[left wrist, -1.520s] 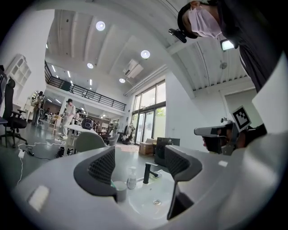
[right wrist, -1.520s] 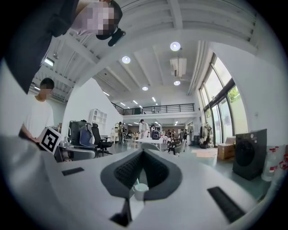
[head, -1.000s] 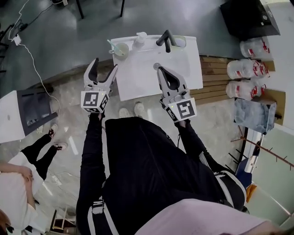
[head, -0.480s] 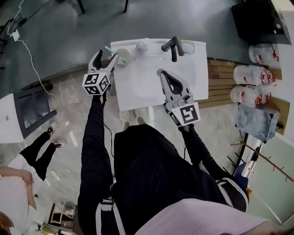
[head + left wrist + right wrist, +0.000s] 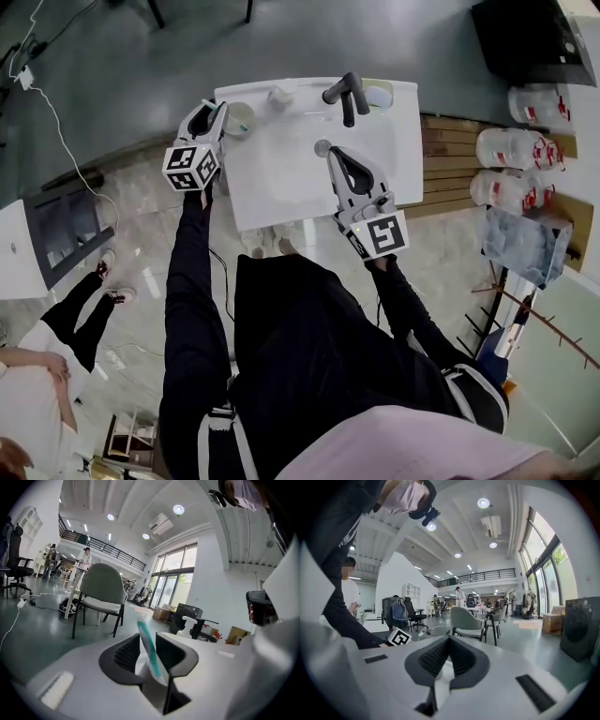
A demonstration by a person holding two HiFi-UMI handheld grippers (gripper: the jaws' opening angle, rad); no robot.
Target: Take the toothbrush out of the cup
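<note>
Left gripper [image 5: 217, 111] was closing ribbed jaws on the slim teal-striped toothbrush [image 5: 150, 653] at the basin [image 5: 281, 183] edge, upper left; right gripper [image 5: 334, 154] was pinched together, empty.

This is an open lab or office hall, not a home. A freestanding white washbasin [image 5: 281, 178] stands at twelve o'clock on bare grey floor, with water jugs [image 5: 511, 145] at two o'clock. A mezzanine railing [image 5: 108, 548], tall windows [image 5: 174, 581] and office chairs [image 5: 401, 611] surround it.
</note>
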